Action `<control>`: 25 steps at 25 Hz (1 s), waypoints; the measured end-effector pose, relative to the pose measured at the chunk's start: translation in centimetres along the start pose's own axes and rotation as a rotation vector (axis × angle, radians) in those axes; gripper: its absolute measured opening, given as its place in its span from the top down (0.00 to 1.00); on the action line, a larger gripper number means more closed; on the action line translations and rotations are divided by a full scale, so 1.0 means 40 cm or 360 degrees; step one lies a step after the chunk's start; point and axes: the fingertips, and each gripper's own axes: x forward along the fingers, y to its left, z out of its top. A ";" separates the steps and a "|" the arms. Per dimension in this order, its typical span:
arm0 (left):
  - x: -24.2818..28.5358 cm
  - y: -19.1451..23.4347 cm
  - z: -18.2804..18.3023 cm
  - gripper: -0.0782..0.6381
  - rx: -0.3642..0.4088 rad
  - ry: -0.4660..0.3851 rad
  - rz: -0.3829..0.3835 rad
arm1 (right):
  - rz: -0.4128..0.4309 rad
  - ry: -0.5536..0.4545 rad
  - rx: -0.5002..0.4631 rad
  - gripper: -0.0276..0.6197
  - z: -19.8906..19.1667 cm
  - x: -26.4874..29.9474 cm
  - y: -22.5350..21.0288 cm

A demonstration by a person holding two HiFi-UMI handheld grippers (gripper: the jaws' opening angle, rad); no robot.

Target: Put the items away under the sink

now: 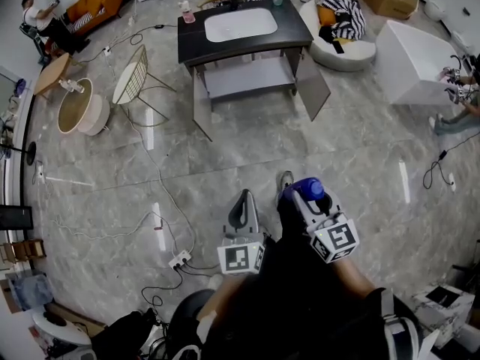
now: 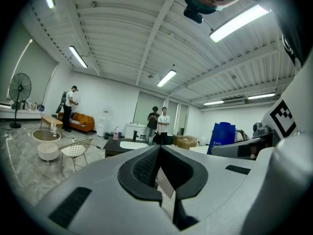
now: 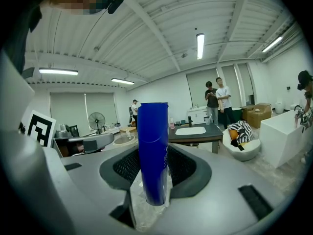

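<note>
My right gripper (image 1: 307, 199) is shut on a tall blue bottle (image 1: 310, 188), held upright between its pads. In the right gripper view the blue bottle (image 3: 153, 131) fills the middle of the right gripper (image 3: 153, 155). The left gripper (image 1: 241, 203) hangs beside it, shut and holding nothing; its jaws meet at the tip in the left gripper view (image 2: 159, 152). Far ahead stands the dark sink cabinet (image 1: 196, 37) with a white basin, both doors swung open and a grey shelf (image 1: 247, 78) bare underneath. A pink bottle (image 1: 187, 11) stands on its counter.
Cables and a power strip (image 1: 180, 259) lie on the marble floor to the left ahead. A wire chair (image 1: 133, 76) and round tables (image 1: 75, 105) stand at the left of the cabinet. A white beanbag (image 1: 342, 30) and a white tub (image 1: 416, 60) stand at the right. People stand behind the cabinet.
</note>
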 end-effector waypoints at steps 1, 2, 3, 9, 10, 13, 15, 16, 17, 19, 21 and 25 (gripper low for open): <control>0.017 0.005 0.002 0.87 -0.0007 -0.0002 0.0011 | 0.0009 0.0004 0.0001 0.72 0.001 0.016 -0.010; 0.035 0.010 0.004 0.87 -0.0014 -0.0002 0.0021 | 0.0018 0.0011 0.0002 0.72 0.002 0.032 -0.021; 0.053 0.015 0.005 0.87 -0.0017 0.0001 0.0031 | 0.0027 0.0017 0.0001 0.72 0.003 0.049 -0.034; 0.208 0.054 0.015 0.87 0.0007 0.0027 0.0095 | 0.0088 0.0023 -0.0012 0.72 0.039 0.183 -0.146; 0.238 0.061 0.018 0.87 0.0013 0.0037 0.0110 | 0.0102 0.0026 -0.0012 0.72 0.048 0.209 -0.167; 0.340 0.083 0.040 0.87 0.0017 0.0033 0.0151 | 0.0148 0.0035 -0.0035 0.72 0.080 0.294 -0.229; 0.415 0.090 0.057 0.87 0.0021 0.0019 0.0170 | 0.0177 0.0039 -0.0049 0.72 0.101 0.350 -0.273; 0.452 0.091 0.062 0.87 0.0025 0.0020 0.0180 | 0.0190 0.0040 -0.0053 0.72 0.111 0.377 -0.297; 0.488 0.091 0.067 0.87 0.0029 0.0023 0.0190 | 0.0203 0.0039 -0.0059 0.72 0.120 0.403 -0.321; 0.557 0.089 0.078 0.87 0.0033 0.0023 0.0208 | 0.0231 0.0037 -0.0080 0.72 0.138 0.455 -0.370; 0.617 0.085 0.083 0.87 0.0026 0.0021 0.0231 | 0.0263 0.0049 -0.0112 0.72 0.149 0.502 -0.416; 0.707 0.086 0.082 0.87 0.0021 0.0038 0.0281 | 0.0343 0.0044 -0.0189 0.72 0.163 0.587 -0.492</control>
